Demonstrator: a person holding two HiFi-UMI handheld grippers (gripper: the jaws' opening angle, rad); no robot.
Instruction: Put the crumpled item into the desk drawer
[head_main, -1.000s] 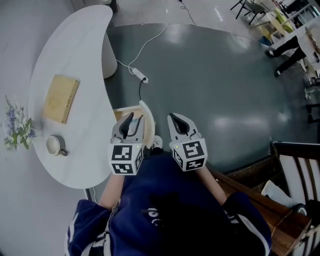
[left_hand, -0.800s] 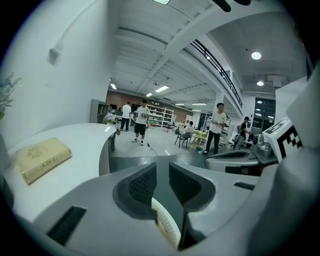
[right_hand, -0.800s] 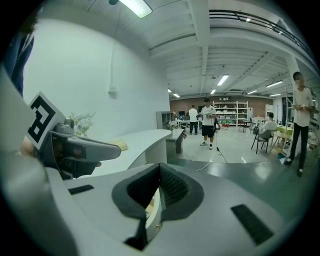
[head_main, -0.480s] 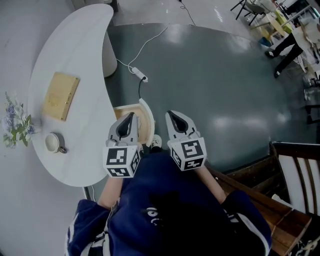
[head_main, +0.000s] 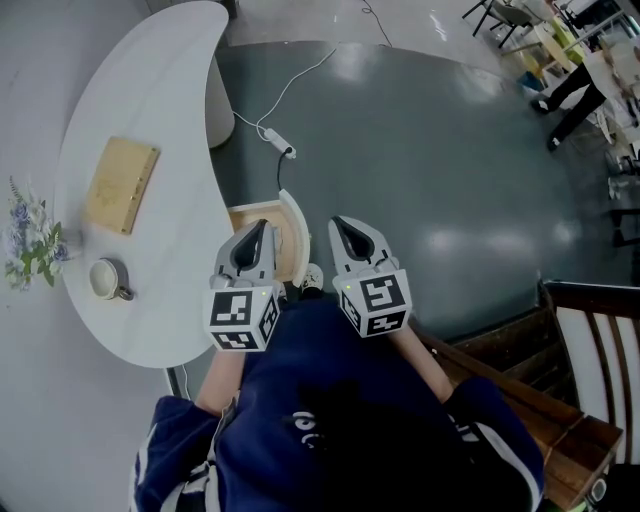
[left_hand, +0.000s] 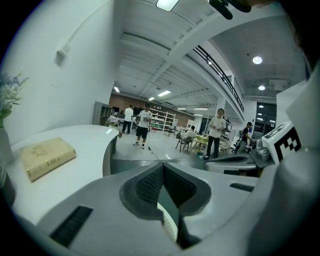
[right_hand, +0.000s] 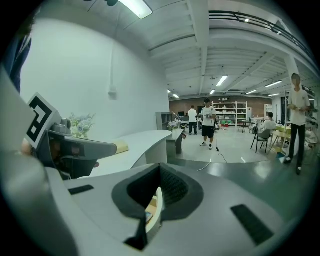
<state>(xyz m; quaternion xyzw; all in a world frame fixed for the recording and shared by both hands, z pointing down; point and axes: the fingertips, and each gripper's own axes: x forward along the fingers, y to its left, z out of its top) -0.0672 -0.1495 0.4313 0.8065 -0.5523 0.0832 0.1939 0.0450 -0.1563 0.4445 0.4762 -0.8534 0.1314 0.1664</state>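
Under the white curved desk (head_main: 150, 110) the drawer (head_main: 296, 228) stands pulled out, with a wooden inside and a curved white front. My left gripper (head_main: 258, 230) hovers over the drawer's near part, jaws shut with nothing between them (left_hand: 162, 167). My right gripper (head_main: 340, 226) is held beside it, just right of the drawer front, also shut and empty (right_hand: 160, 167). Through the gap under its jaws the drawer front (right_hand: 158, 202) shows. I can make out no crumpled item in any view.
On the desk lie a tan book (head_main: 122, 186), a cup (head_main: 105, 281) and a bunch of flowers (head_main: 30, 245). A power strip with its cable (head_main: 278, 150) lies on the grey floor. A wooden chair (head_main: 590, 340) stands at the right. People stand far off (right_hand: 208, 122).
The left gripper's jaws stood wide apart a second ago and are now shut on nothing. Both grippers have stayed almost in place over the drawer.
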